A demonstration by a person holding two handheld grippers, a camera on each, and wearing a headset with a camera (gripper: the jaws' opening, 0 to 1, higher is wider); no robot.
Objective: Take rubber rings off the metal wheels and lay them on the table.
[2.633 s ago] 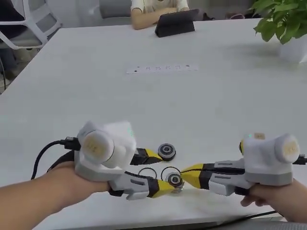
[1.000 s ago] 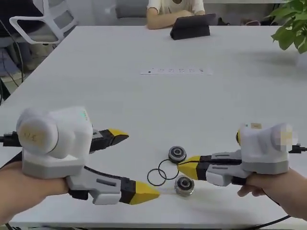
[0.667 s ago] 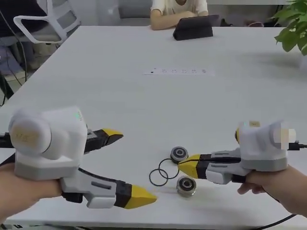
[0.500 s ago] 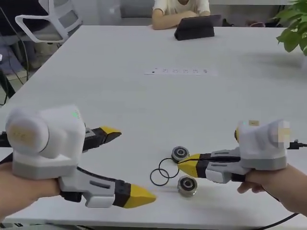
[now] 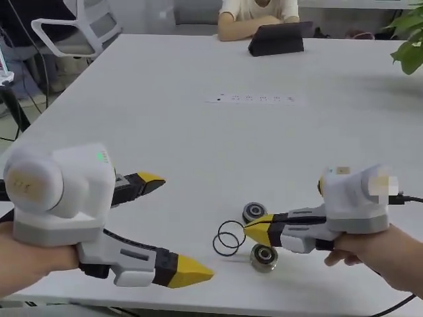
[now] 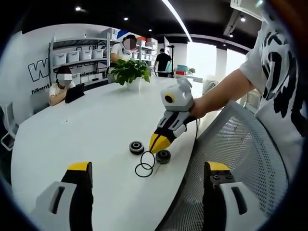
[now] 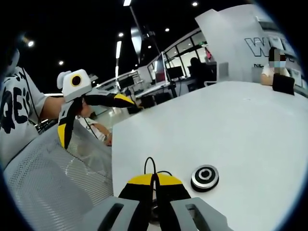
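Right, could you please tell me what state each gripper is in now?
Left gripper: open, empty.
Right gripper: closed, tips at the rubber rings; grip unclear.

Office, open-plan, meeting area. Long white table (image 5: pixel 198 132) at centre. Swivel chair (image 5: pixel 73 30) by table's far left corner; mesh chair (image 6: pixel 240 156) at its near edge. Power strip (image 5: pixel 254 99) on table's middle. Person (image 5: pixel 258 12) with tablet (image 5: pixel 276 41) seated at table's far end. Potted plant (image 5: pixel 408 46) on table's far right. Beyond table: shelves (image 6: pixel 72 57) with storage bins, big wall lettering (image 6: pixel 37 71), ceiling spotlights (image 6: pixel 78 8), monitors (image 7: pixel 173 72).
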